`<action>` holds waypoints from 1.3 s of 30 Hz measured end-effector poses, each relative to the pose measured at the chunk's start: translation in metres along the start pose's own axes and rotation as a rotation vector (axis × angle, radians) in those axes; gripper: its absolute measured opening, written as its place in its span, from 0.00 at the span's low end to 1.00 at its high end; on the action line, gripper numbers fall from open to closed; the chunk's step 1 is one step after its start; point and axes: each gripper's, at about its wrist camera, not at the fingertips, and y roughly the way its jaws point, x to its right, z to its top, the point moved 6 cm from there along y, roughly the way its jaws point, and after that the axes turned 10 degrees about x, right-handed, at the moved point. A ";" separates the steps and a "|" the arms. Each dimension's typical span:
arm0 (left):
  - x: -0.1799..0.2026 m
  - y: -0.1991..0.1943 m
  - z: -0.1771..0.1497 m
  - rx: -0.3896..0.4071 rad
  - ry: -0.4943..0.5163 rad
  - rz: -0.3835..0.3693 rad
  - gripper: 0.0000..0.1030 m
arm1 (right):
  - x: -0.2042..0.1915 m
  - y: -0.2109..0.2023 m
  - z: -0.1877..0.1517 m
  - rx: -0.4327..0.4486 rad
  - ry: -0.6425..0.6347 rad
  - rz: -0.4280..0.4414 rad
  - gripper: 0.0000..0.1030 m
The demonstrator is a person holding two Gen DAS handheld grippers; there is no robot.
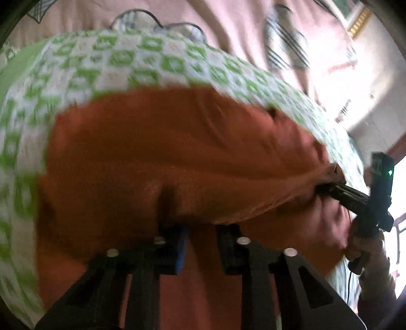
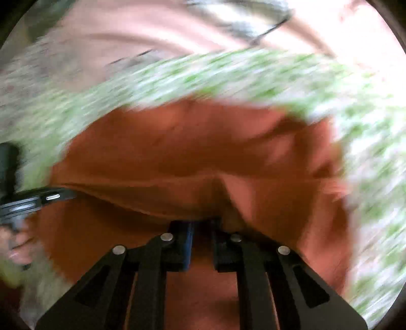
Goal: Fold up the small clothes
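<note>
An orange garment (image 1: 177, 152) lies on a green-and-white patterned cloth (image 1: 121, 58); it also fills the middle of the right wrist view (image 2: 203, 152). My left gripper (image 1: 200, 228) is shut on the garment's near edge, which is lifted and folded over. My right gripper (image 2: 204, 226) is shut on the same near edge further right. The right gripper also shows in the left wrist view (image 1: 330, 187), pinching the cloth's corner. The left gripper shows at the left of the right wrist view (image 2: 63, 195). Both views are blurred by motion.
The patterned cloth (image 2: 228, 76) lies on a pink bedspread (image 1: 228, 22) with dark printed motifs (image 1: 284, 48). Bright light and a wall are at the far right (image 1: 375, 83). The person's hand (image 1: 365, 248) holds the right gripper's handle.
</note>
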 end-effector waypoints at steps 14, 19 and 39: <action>-0.074 -0.050 0.037 0.194 -0.248 0.060 0.30 | 0.027 -0.031 0.018 0.149 0.215 0.081 0.16; -0.026 -0.040 0.015 0.125 -0.180 -0.012 0.36 | -0.016 -0.012 0.012 0.053 0.131 0.162 0.25; -0.056 -0.048 -0.022 0.113 -0.143 0.046 0.31 | -0.064 0.030 0.023 0.007 0.080 0.157 0.12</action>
